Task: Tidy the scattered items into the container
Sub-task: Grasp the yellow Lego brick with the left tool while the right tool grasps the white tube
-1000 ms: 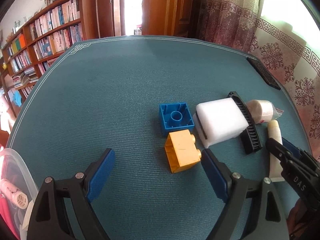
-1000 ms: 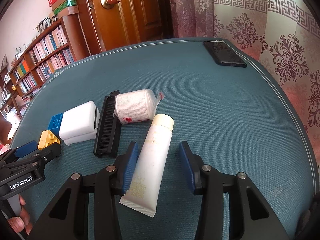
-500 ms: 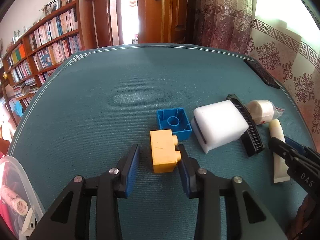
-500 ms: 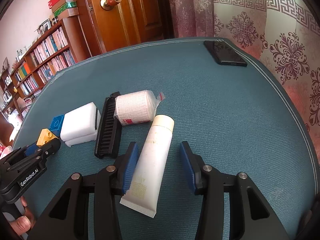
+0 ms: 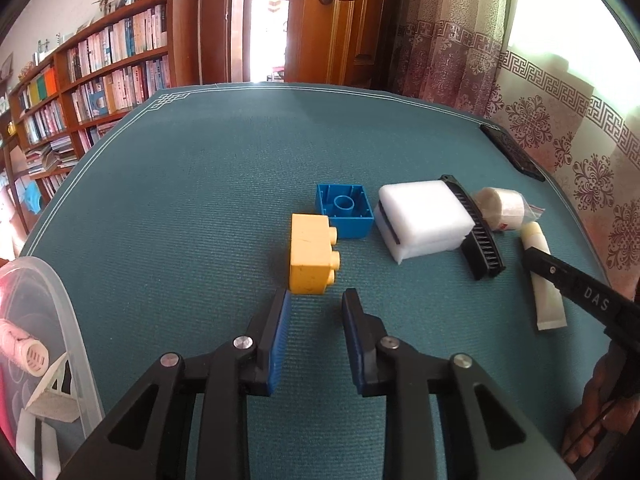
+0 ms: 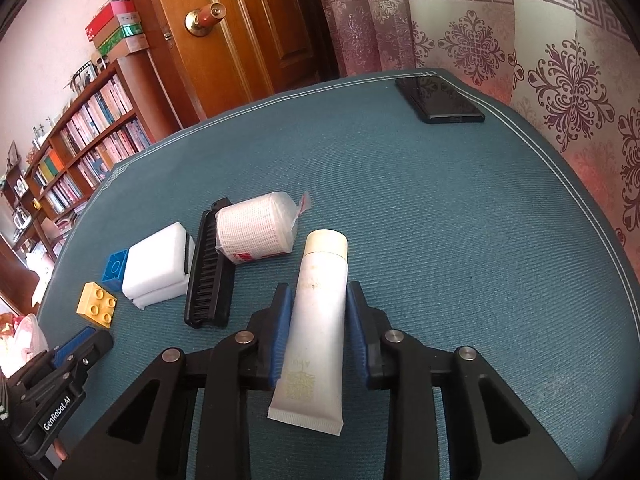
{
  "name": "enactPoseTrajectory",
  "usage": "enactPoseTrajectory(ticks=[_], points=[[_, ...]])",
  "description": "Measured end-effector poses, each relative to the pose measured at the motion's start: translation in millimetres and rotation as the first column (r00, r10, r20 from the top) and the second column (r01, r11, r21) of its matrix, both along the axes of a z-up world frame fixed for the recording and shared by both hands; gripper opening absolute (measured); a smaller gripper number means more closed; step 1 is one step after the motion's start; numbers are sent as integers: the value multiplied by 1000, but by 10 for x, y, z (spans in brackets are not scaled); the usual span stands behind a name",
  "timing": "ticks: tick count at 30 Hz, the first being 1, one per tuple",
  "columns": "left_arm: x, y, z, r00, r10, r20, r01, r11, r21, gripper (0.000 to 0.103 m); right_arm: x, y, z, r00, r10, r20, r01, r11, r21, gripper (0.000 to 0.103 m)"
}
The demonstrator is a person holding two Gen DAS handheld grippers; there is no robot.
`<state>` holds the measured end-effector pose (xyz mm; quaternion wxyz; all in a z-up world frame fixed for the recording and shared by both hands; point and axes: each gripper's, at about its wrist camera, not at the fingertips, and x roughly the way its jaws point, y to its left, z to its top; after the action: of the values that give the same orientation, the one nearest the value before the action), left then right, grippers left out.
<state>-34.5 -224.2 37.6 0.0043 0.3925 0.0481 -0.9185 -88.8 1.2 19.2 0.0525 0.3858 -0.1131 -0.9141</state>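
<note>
Black left gripper (image 6: 76, 344) marked "GenRobot.AI", parted, empty; right gripper (image 6: 316, 328), "DAS", pinching white tube (image 6: 316, 320).

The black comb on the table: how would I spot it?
Find the white foam block on the teal tablecloth. The black comb lies along its side, with a wrapped gauze roll on the other. It is the only dark, toothed, long thing there.
</note>
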Motion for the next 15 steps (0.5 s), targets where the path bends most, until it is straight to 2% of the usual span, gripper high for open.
enactPoseTrajectory(ticks=[7,12,15], points=[[146,17,6,1000,-12,2,12,1000,-6,30,-18,239,-17,1000,-14,23,19,981,-192,28],[204,2,34,1000,-15,2,15,1000,1,30,31,194,58,1000,-4,-8,2,981,-195,28],[183,-26,49,1000,0,-7,0,1000,4,30,58,114,80,1000,-8,-23,5,988,-152,28]])
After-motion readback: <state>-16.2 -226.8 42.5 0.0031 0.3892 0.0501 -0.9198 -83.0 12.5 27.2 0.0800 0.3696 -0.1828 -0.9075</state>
